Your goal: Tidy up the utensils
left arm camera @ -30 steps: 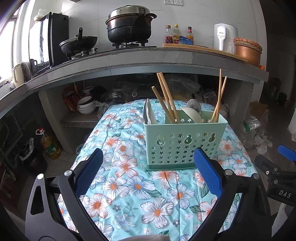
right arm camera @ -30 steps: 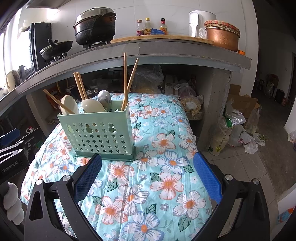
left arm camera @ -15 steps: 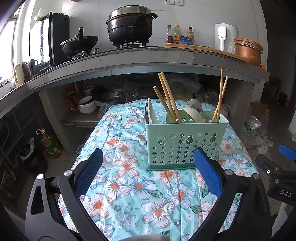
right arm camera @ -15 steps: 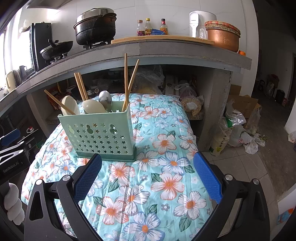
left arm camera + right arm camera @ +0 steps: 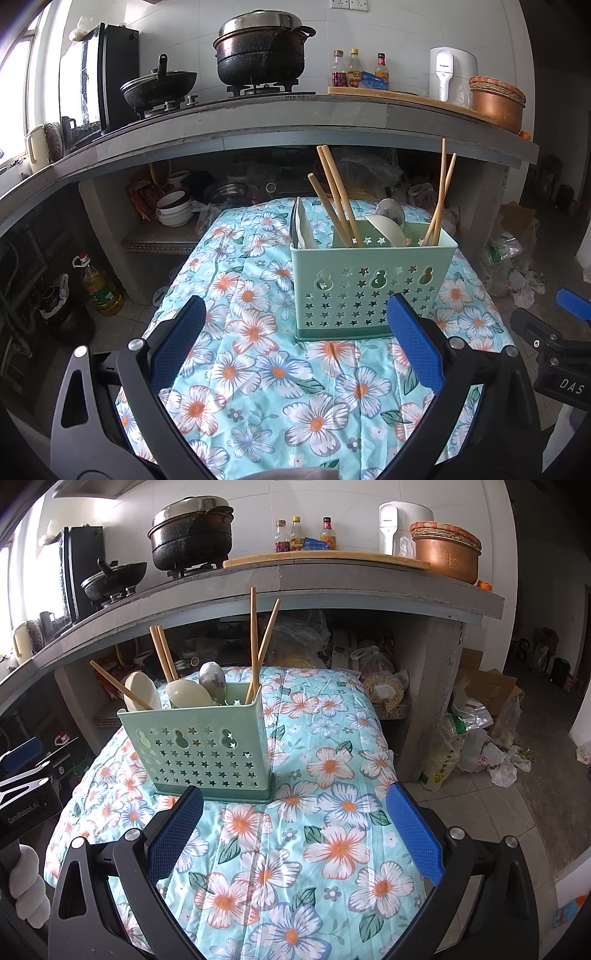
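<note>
A green perforated utensil basket [image 5: 369, 284] stands upright on the floral tablecloth [image 5: 258, 350]; it also shows in the right wrist view [image 5: 203, 749]. It holds wooden chopsticks [image 5: 334, 195], a second chopstick pair [image 5: 441, 195], white spoons [image 5: 386, 229] and a metal spoon [image 5: 390, 211]. My left gripper [image 5: 295, 339] is open and empty, just in front of the basket. My right gripper [image 5: 295, 823] is open and empty, in front of and to the right of the basket. The right gripper shows at the left view's right edge [image 5: 565, 347].
A concrete counter [image 5: 295, 122] behind the table carries a big black pot [image 5: 260, 55], a wok [image 5: 159, 86], bottles [image 5: 354, 68] and a copper bowl [image 5: 496, 103]. Bowls [image 5: 173, 210] sit beneath it. Bags [image 5: 476, 746] lie on the floor at the right.
Both views have shifted very slightly; the basket sits a touch lower and nearer in frame. Both grippers stay open and empty.
</note>
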`<act>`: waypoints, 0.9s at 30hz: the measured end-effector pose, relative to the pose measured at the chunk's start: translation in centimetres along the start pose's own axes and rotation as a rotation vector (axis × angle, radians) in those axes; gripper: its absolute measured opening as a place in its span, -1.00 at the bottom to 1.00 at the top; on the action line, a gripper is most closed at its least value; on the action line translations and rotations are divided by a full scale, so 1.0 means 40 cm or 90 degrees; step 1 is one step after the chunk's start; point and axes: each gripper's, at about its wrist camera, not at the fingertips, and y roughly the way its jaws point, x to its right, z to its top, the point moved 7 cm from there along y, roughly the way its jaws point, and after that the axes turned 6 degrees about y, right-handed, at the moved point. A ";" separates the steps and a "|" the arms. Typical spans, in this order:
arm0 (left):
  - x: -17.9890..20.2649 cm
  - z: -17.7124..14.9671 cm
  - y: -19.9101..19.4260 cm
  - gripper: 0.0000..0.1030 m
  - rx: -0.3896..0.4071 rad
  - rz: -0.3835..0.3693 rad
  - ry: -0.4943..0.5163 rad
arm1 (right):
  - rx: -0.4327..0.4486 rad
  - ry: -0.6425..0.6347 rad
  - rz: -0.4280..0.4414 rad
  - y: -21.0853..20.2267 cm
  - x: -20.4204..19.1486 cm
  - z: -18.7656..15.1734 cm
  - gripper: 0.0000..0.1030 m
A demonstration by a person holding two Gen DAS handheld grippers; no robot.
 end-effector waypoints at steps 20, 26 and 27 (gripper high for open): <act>-0.004 0.000 0.002 0.84 0.000 0.001 -0.001 | -0.001 0.000 0.003 0.000 -0.004 0.001 0.87; -0.004 0.000 0.002 0.84 0.000 0.000 -0.001 | -0.002 -0.001 0.005 0.002 -0.007 0.001 0.87; -0.004 0.000 0.002 0.84 0.000 0.000 -0.001 | -0.002 -0.001 0.005 0.002 -0.007 0.001 0.87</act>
